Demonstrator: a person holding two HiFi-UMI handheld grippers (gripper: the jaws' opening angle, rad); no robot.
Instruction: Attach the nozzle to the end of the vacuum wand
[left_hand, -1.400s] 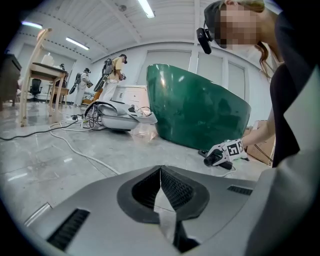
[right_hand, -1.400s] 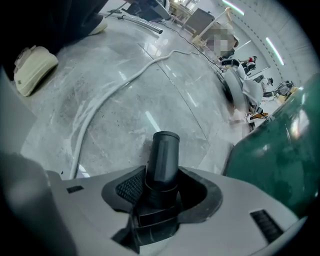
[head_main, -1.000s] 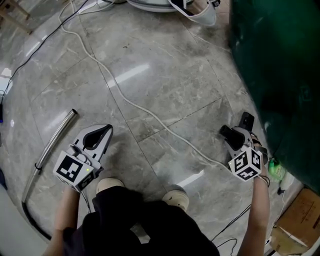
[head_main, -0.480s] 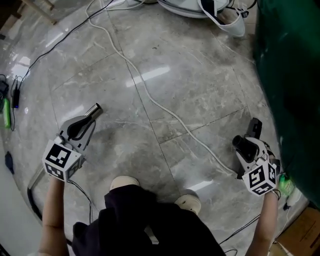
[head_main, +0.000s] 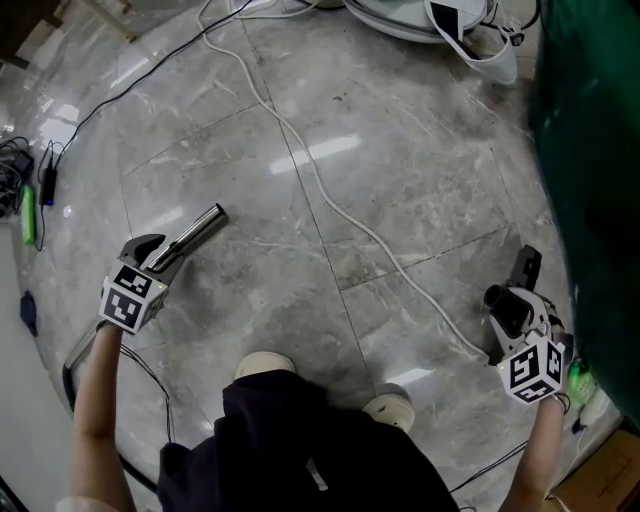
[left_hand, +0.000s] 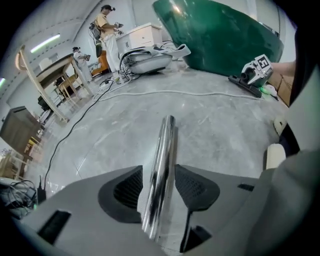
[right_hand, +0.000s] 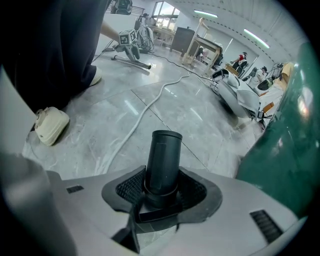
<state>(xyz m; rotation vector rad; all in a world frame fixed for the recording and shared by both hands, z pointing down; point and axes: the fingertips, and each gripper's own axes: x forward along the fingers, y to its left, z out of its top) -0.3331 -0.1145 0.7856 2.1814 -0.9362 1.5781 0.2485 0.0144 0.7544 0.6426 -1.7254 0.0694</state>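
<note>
The left tool (head_main: 152, 258) has swung across to the wand (head_main: 195, 230) on the floor (head_main: 400, 180), its jaws just opened astride the tube without pressing it. The right tool (head_main: 512, 300), well apart, clenches the nozzle (right_hand: 162, 160). It would be best to clamp the wand squarely before lifting its end to meet the nozzle.

You wear dark clothes (head_main: 290, 450), the bulk at 6 o'clock in the head view, with a small pale mark low centre. Cream shoes (head_main: 264, 364) sit just above that. Forearms bare.

Left gripper (head_main: 158, 256) at 9 o'clock:
- grey shell
- black ribbed pads (left_hand: 129, 189)
- white cube (head_main: 128, 298) with black square markers
- jaws have just been opening, wand (head_main: 190, 232) between them

Thin black cable (head_main: 152, 372) beside your left arm.

Right gripper (head_main: 508, 304) at 4 o'clock: same grey shell, same marker cube (head_main: 532, 366).
</note>
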